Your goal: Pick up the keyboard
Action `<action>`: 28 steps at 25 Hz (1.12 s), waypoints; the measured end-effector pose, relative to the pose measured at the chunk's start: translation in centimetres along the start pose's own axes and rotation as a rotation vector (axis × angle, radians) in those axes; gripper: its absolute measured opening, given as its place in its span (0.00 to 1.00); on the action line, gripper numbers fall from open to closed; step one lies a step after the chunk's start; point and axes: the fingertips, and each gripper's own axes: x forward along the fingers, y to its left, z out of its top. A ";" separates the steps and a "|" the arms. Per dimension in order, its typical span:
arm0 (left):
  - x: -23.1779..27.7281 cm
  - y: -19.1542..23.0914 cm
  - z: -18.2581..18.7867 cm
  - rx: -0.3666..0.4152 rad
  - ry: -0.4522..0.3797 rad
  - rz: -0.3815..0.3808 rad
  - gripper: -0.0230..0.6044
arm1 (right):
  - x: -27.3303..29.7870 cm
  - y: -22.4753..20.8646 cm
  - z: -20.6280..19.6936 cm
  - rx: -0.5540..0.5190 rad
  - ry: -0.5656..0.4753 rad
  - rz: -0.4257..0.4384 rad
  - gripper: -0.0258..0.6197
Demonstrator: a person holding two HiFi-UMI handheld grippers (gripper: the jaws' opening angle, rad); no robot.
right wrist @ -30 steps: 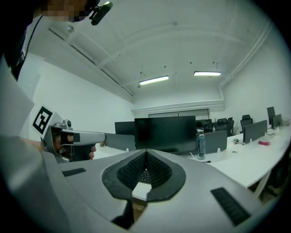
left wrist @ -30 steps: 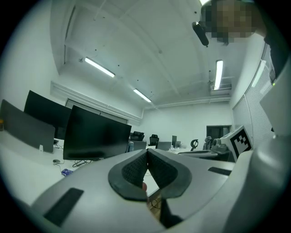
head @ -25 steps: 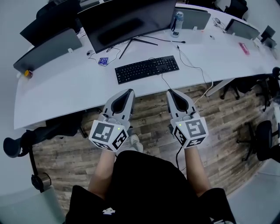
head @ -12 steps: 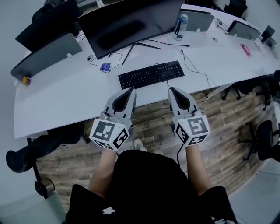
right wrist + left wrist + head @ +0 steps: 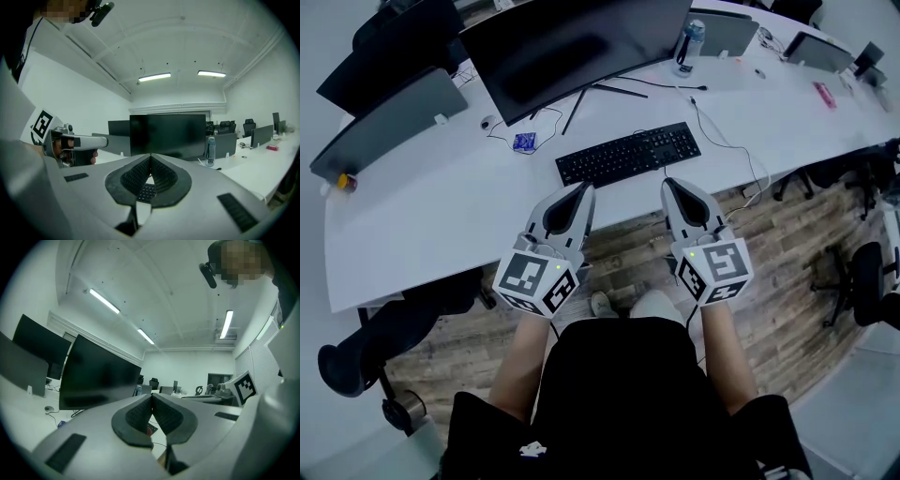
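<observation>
A black keyboard (image 5: 628, 154) lies on the long white desk (image 5: 441, 216), in front of a large dark monitor (image 5: 572, 47). Its cable runs off the desk's front edge. My left gripper (image 5: 587, 187) is shut and empty, its tip at the desk edge just below the keyboard's left half. My right gripper (image 5: 667, 184) is shut and empty too, its tip at the edge below the keyboard's right end. In the right gripper view the keyboard (image 5: 146, 191) shows through the gap under the shut jaws (image 5: 150, 156). The left gripper view shows shut jaws (image 5: 152, 397) before the monitor (image 5: 96, 376).
A bottle (image 5: 687, 45) stands behind the keyboard at the right. A small blue item (image 5: 523, 142) and cables lie left of the keyboard. Other monitors (image 5: 380, 117) line the desk. Office chairs (image 5: 867, 291) stand on the wood floor at right and lower left.
Both grippers have moved forward from over the floor to the desk's front edge, closer to the keyboard. Their jaws stayed shut.
</observation>
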 end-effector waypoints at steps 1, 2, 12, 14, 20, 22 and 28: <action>0.1 0.2 0.1 -0.007 -0.005 -0.008 0.05 | 0.3 0.0 0.0 -0.004 0.004 -0.002 0.05; 0.3 0.5 0.1 -0.017 -0.009 -0.014 0.05 | 0.5 0.0 0.1 -0.007 0.005 -0.003 0.05; 3.4 1.8 -0.8 -0.052 0.004 -0.013 0.05 | 2.3 -2.5 0.2 -0.001 -0.002 -0.015 0.05; 4.1 2.0 -0.9 -0.052 0.009 -0.009 0.05 | 2.7 -3.1 0.2 0.002 -0.002 -0.013 0.05; 6.9 2.7 -1.3 -0.052 0.027 0.008 0.05 | 4.2 -5.6 0.3 0.014 -0.001 -0.004 0.05; 7.9 2.8 -1.3 -0.047 0.032 0.008 0.05 | 4.7 -6.6 0.3 0.018 0.000 -0.003 0.05; 11.3 3.1 -1.8 -0.035 0.052 0.023 0.05 | 6.4 -10.8 -0.3 0.050 0.020 -0.041 0.05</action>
